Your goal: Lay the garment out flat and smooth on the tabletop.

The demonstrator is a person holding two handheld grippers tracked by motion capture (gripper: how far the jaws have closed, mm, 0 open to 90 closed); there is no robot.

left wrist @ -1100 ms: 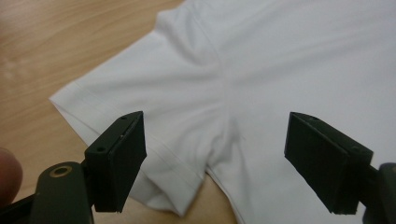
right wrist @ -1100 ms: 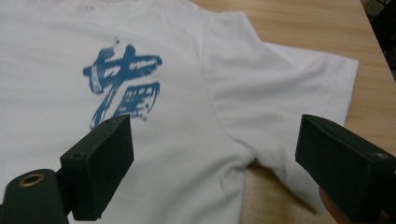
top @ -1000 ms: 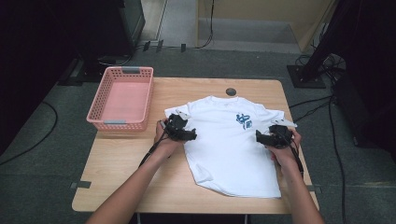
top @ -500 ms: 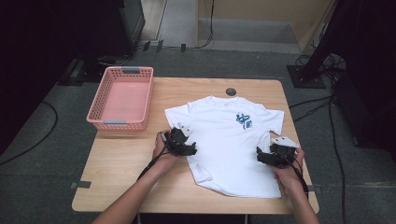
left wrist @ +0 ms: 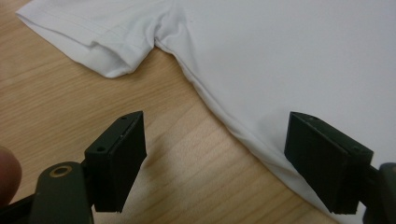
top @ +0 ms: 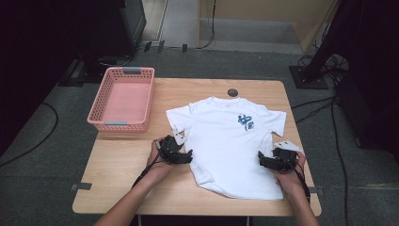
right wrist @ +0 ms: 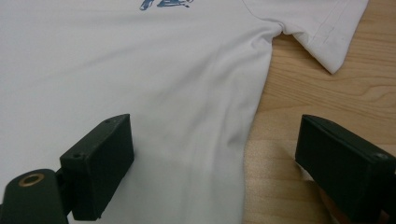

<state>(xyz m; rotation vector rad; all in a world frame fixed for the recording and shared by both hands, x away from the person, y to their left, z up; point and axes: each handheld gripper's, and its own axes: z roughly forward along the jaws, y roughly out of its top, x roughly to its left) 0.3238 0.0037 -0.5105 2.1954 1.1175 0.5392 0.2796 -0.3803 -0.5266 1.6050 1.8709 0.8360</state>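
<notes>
Shirt (top: 230, 141) lies flat mid-bench, hem toward the near edge; bare wood stays free left of it, below the pink basket (top: 123, 99). Left gripper (left wrist: 215, 158) straddles the shirt's side seam, jaws apart. Right gripper (right wrist: 215, 163) straddles the opposite seam, jaws apart, nothing clamped.

Your T-shirt (top: 230, 146) is soft white cloth, matt and smooth, with stitched hems and a blue print, and it lies on a bench (top: 122, 174) of pale, satin-smooth wood with visible grain. The jaws of your left tool (left wrist: 224, 163) and right tool (right wrist: 215, 172) are matt black plastic. The basket (top: 123, 100) is pink plastic lattice.
</notes>
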